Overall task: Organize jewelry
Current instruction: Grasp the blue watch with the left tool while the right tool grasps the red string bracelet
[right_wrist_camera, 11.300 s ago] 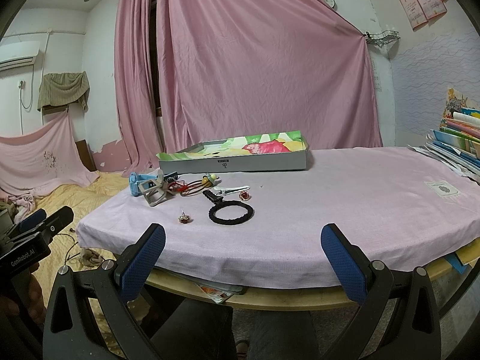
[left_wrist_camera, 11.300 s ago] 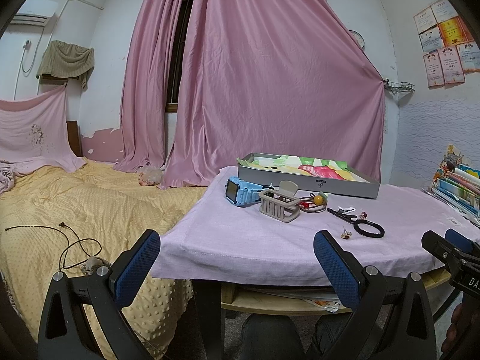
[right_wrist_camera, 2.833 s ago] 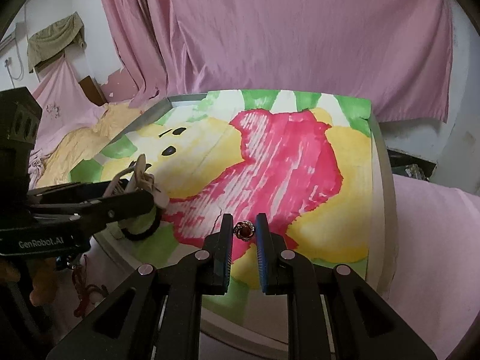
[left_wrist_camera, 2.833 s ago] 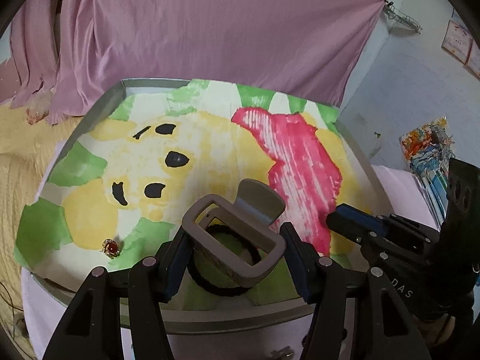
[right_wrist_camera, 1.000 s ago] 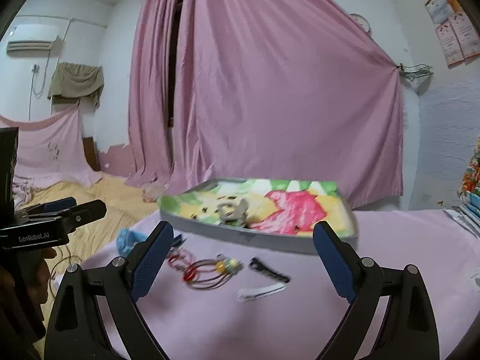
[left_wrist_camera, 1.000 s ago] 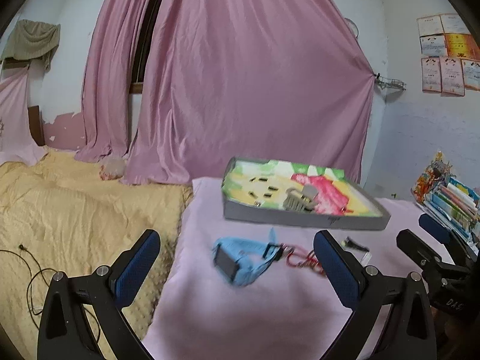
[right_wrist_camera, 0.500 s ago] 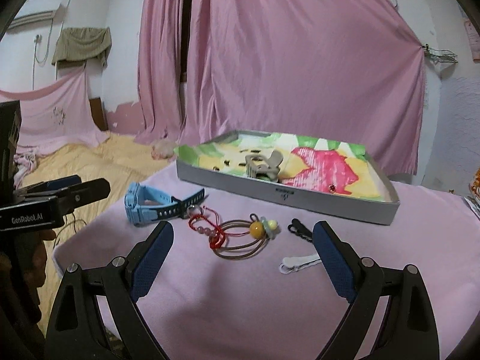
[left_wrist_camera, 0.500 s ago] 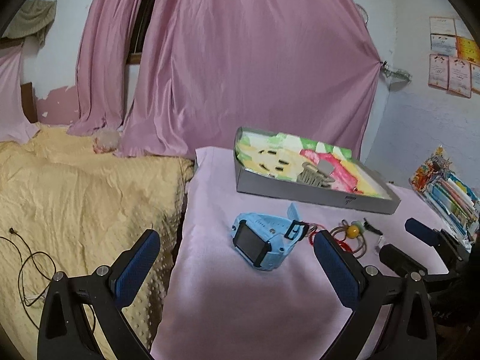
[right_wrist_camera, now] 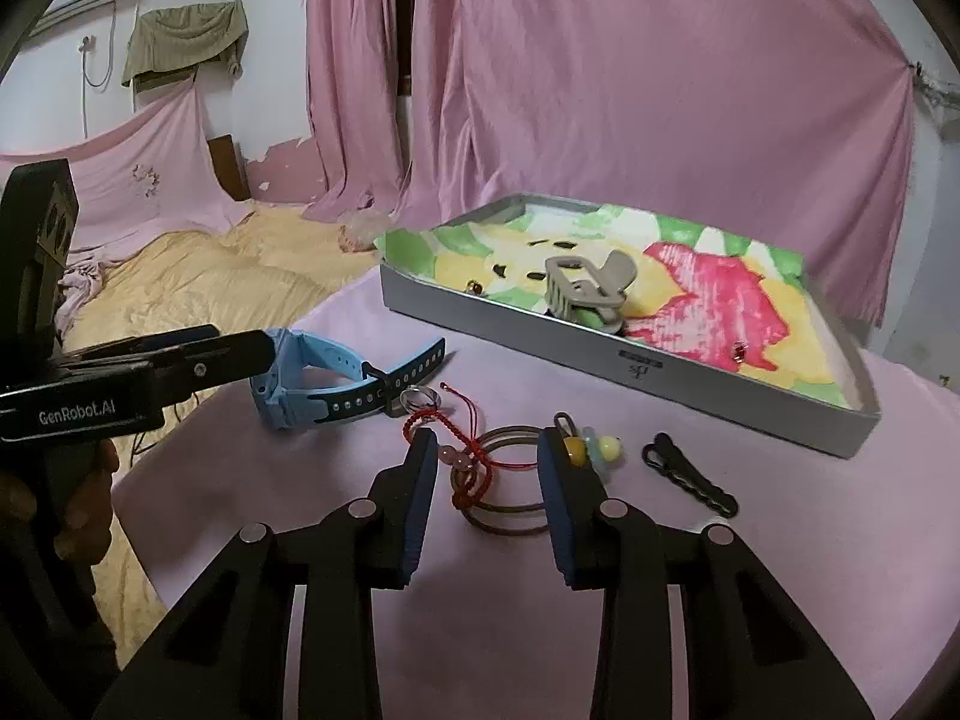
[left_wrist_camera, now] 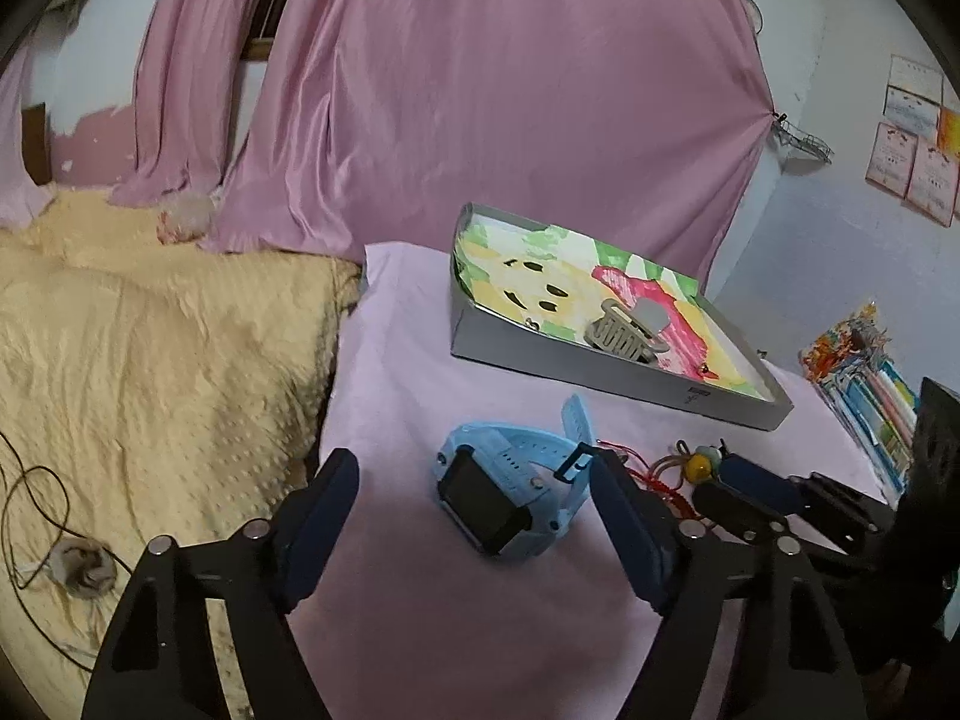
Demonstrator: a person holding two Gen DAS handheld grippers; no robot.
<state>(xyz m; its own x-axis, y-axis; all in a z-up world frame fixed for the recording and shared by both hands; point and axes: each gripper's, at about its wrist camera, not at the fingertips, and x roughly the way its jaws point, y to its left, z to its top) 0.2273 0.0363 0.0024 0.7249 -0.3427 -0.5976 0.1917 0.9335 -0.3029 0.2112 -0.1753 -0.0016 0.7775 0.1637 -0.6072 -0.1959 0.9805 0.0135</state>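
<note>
A blue watch [left_wrist_camera: 510, 492] lies on the pink tablecloth between the fingers of my left gripper [left_wrist_camera: 474, 516]. Its jaws are closing and the pads stand clear of the watch. My right gripper [right_wrist_camera: 486, 480] is closing too, over a red string bracelet [right_wrist_camera: 468, 462] and brown hair ties [right_wrist_camera: 510, 498] without pressing them. Beside them lie a ring [right_wrist_camera: 420, 399], a yellow bead tie [right_wrist_camera: 594, 447] and a black clip [right_wrist_camera: 690, 474]. The grey tray [right_wrist_camera: 540, 342] behind holds a beige claw clip [right_wrist_camera: 588, 291] and a small earring [right_wrist_camera: 741, 351].
A bed with a yellow blanket [left_wrist_camera: 150, 360] runs along the table's left edge, with a black cable [left_wrist_camera: 36, 510] on it. Stacked books [left_wrist_camera: 870, 378] stand at the far right. Pink curtains hang behind the tray.
Both grippers have come down and closer to the table, and their jaws have narrowed. The watch now sits between the left fingers, the bracelets between the right ones.
</note>
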